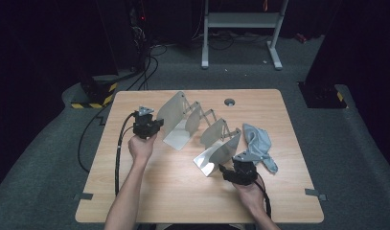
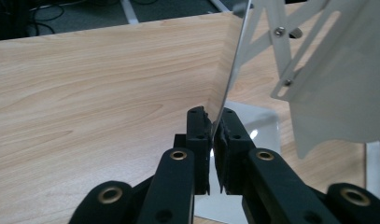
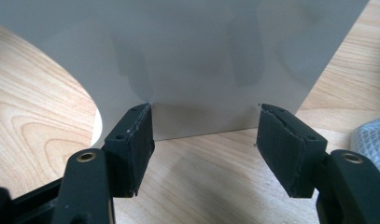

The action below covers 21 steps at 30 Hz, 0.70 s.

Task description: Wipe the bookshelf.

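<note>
High view: nearest the person, the right gripper [image 1: 235, 168] was held with its jaws spread, facing the near end plate [image 1: 216, 155] of a metal expanding file rack [image 1: 202, 125] without touching it. Farther along the wooden table [image 1: 149, 191], the left gripper [image 1: 156, 125] was pinched on the thin edge of the far end plate [image 1: 176, 117], pads pressed on both faces. A grey cloth [image 1: 259, 143] was seen lying just beside the rack's near end. The stretched rack would likely be handled best by keeping the pinch square on the sheet and clamping the near plate before anything was pulled.
</note>
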Tool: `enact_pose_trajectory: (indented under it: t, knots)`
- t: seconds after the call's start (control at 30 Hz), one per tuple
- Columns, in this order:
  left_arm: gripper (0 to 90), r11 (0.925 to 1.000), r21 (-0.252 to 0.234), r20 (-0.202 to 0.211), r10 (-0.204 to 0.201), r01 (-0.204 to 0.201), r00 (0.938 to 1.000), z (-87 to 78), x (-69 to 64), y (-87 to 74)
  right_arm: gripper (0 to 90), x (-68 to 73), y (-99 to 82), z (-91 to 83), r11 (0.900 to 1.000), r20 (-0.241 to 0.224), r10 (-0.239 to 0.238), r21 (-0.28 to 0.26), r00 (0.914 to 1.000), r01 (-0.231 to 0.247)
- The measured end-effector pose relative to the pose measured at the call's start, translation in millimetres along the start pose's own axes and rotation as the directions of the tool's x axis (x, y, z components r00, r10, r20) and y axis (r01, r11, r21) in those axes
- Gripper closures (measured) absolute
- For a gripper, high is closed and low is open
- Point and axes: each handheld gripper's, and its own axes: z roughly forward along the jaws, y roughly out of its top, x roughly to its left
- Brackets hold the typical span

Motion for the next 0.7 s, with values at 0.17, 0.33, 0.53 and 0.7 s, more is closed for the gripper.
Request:
enact_pose_trajectory:
  t: [0.17,0.33,0.53,0.7]
  knots:
    - [87.2,0.9999,-0.003,0.013,0.013,-0.013,0.9998,-2.0,-4.7,-2.5,36.6,-4.2,1.6,-0.6,0.9998,0.011,0.015,-0.010,0.9998,-0.014]
    - [87.6,0.9998,0.000,0.015,0.021,-0.021,0.9997,-5.5,-6.7,-4.6,36.9,-8.6,2.1,-1.0,0.9995,0.023,0.027,-0.014,0.9994,-0.027]
    - [87.6,0.9995,0.002,0.018,0.032,-0.032,0.9993,-10.1,-8.8,-7.8,37.1,-15.2,2.5,-1.9,0.9985,0.031,0.050,-0.025,0.9983,-0.049]
    - [87.2,0.9992,0.009,0.019,0.040,-0.040,0.9990,-13.1,-11.8,-9.3,35.8,-2.0,3.3,-3.8,0.9996,-0.001,0.019,-0.019,0.9998,-0.019]
